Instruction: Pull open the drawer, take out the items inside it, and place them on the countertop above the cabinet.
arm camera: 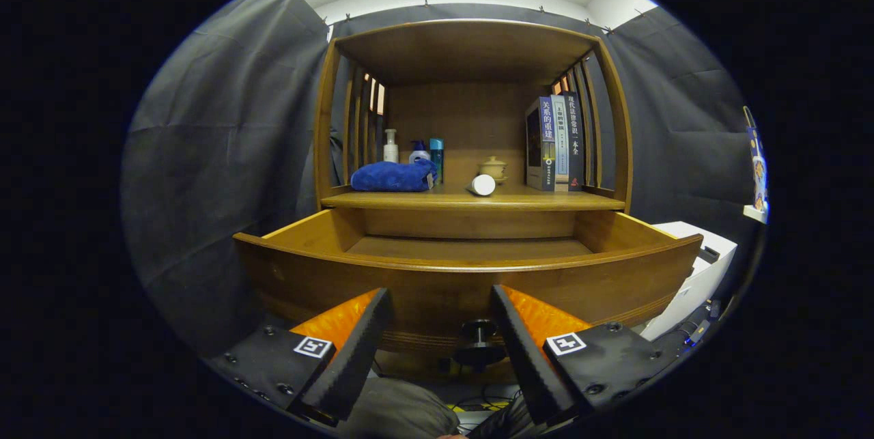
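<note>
Dark cloth walled the booth behind a wooden cabinet (471, 118) with an open shelf. On the tabletop (471, 200) above the drawer, going left to right, lay a folded blue towel (394, 176) with a white pump bottle (390, 146) and blue bottles (428, 153) behind it, then a white tube (482, 184) on its side, a small lidded pot (493, 168) farther back, and upright books (554, 144). The drawer (471, 268) stood pulled open; what showed of its floor looked bare. The gripper (440, 350) hung spread before the drawer front, holding nothing, with the dark knob (480, 333) between its fingers (351, 353). A white box (696, 268) sat at the right.
</note>
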`<state>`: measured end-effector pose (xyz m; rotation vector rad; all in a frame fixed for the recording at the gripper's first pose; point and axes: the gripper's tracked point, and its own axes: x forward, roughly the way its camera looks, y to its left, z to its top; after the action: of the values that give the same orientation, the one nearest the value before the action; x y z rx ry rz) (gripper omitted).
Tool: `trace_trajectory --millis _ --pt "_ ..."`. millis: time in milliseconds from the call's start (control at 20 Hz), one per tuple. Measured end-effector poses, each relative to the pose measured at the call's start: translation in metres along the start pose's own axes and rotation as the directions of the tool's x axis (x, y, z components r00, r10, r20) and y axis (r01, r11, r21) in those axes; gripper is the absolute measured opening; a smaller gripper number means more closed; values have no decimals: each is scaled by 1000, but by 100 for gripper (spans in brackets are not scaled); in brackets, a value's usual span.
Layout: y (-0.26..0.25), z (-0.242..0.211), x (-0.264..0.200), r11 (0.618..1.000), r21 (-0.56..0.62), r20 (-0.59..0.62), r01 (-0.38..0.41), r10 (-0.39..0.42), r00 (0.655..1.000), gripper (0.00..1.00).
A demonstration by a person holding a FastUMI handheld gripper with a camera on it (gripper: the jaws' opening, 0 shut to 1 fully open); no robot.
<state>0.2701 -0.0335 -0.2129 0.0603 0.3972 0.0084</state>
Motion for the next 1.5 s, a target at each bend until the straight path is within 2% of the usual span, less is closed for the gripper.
trace_trajectory --millis 450,1200,1500 --pt "-6 14 40 999 34 -3 33 -32 999 98" --pt "-15 22 123 996 -42 -21 84 -85 996 98" --pt "-19 27 155 994 -38 -32 105 -106 994 98"
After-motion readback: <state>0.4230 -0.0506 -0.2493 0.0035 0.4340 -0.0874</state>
